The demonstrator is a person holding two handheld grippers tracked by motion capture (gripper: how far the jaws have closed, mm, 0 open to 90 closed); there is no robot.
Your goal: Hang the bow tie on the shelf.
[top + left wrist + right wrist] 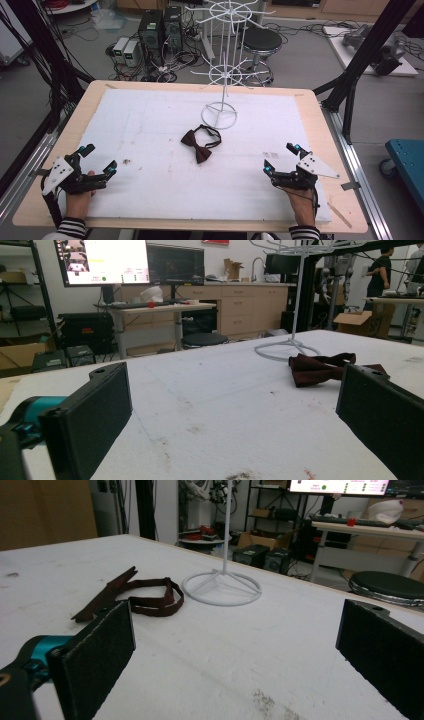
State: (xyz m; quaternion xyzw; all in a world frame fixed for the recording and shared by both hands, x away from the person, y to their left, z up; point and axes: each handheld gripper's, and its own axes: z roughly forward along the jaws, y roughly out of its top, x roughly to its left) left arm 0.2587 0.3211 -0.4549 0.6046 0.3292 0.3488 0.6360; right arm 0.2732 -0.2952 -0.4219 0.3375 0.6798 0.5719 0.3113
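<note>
A dark brown bow tie with its neck strap lies flat in the middle of the white mat; it also appears as the bow tie and the bow tie ahead of each gripper. Just behind it stands a white wire display rack on a ring base. My left gripper rests open near the front left of the mat, nothing between its jaws. My right gripper rests open at the front right, also holding nothing. Both are well short of the bow tie.
The white mat covers a wooden table. Black frame posts stand at both sides. Computers, cables and a black stool sit on the floor beyond the far edge. A small dark smudge marks the mat near the left gripper.
</note>
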